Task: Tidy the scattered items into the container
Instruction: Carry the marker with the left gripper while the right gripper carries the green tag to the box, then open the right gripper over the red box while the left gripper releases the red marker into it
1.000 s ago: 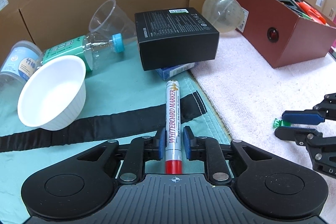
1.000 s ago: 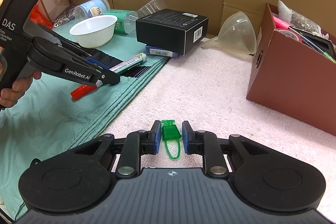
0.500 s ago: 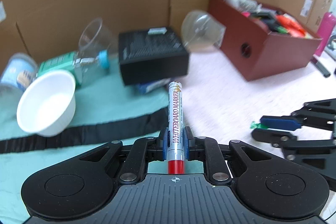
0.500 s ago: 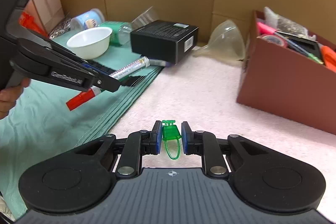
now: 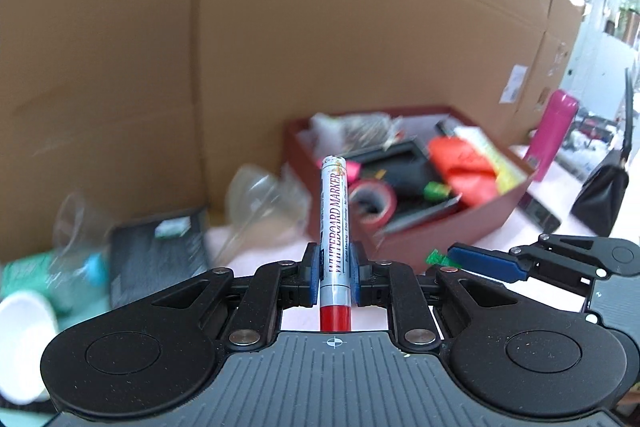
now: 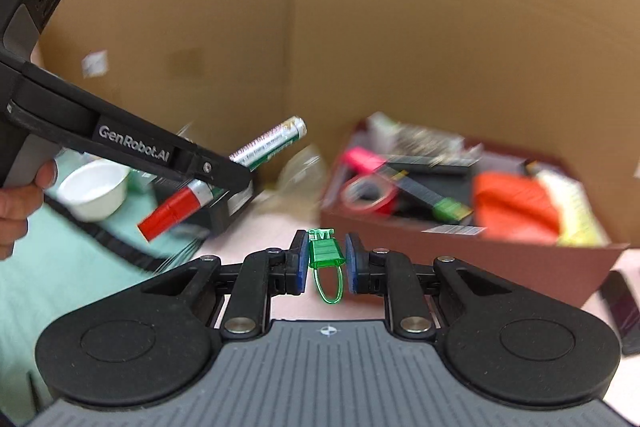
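A: Left gripper [image 5: 335,275]?
B: Clamped on marker [image 5: 335,219], lifted off the cloth; red cap back toward the camera, other end forward and up, in line with the box [image 5: 472,227].

A: Right gripper [image 6: 325,263]?
B: Pinching green tag [image 6: 323,253] between blue pads [image 6: 298,265]; loop hanging back toward the camera, clear of the pink mat [image 6: 276,227].

A: Box?
B: Reddish-brown, open-topped, ahead of both grippers against cardboard [image 6: 400,27]. Inside: red tape roll [image 6: 370,193], orange item [image 6: 512,207], more, blurred.

A: Still out?
B: White bowl [image 6: 94,191] and black carton [image 5: 156,255] to the left, blurred. Clear funnel [image 5: 256,199] just left of box.
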`<state>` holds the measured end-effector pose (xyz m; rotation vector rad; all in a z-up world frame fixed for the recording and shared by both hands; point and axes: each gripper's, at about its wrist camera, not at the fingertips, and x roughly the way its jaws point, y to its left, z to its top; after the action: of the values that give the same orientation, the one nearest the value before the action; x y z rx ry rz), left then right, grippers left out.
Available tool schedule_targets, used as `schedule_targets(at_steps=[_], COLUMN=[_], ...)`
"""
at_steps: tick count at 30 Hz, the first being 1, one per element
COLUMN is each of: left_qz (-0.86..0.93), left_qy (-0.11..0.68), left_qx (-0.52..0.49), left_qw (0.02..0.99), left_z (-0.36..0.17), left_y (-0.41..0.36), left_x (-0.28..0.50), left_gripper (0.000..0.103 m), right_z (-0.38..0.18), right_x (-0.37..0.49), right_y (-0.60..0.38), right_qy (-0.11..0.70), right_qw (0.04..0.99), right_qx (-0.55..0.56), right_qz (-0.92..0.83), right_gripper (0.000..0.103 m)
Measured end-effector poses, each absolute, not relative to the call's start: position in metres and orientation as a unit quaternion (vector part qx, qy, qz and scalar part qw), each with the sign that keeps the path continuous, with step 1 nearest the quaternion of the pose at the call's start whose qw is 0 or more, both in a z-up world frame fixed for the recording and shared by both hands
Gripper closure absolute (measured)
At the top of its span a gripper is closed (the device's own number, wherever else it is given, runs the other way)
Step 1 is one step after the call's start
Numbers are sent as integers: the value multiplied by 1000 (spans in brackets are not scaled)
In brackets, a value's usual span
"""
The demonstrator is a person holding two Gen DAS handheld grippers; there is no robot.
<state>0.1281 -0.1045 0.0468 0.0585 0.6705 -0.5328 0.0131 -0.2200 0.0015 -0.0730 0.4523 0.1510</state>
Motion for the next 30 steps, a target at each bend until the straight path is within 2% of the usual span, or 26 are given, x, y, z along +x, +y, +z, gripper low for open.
schedule_targets(at_steps=[4,14,25,26,27,29,30], left_qz=[-279,-315,-332,-335,-332,-325,-327], left_qy=[324,315,316,312,306,299,300], left_qx=[22,87,105,108,110,103,92], left_qw=[904,891,883,882,886,891,891], left_z=[56,63,50,49,49,49,48], left_y=[-138,-214,-243,-243,-242,-236,-231], left_x=[153,201,234,234,233,233,234], left_gripper=[92,92,90,69,64,29,24], right_z=[12,19,0,-2,-4,-8,-10], right_x=[23,73,131,134,135,133,130], right_y=[-244,-311,-336,-337,-337,-337,-338], right_qy=[205,187,198,200,199,199,198], right_qw=[978,981,978,977,977,976,977], right_qx=[-31,-12,-25,-30,-36,-43,-42], right_qz=[30,-46,-60,-59,-62,-71,-72], right_gripper=[81,81,80,80,79,65,52])
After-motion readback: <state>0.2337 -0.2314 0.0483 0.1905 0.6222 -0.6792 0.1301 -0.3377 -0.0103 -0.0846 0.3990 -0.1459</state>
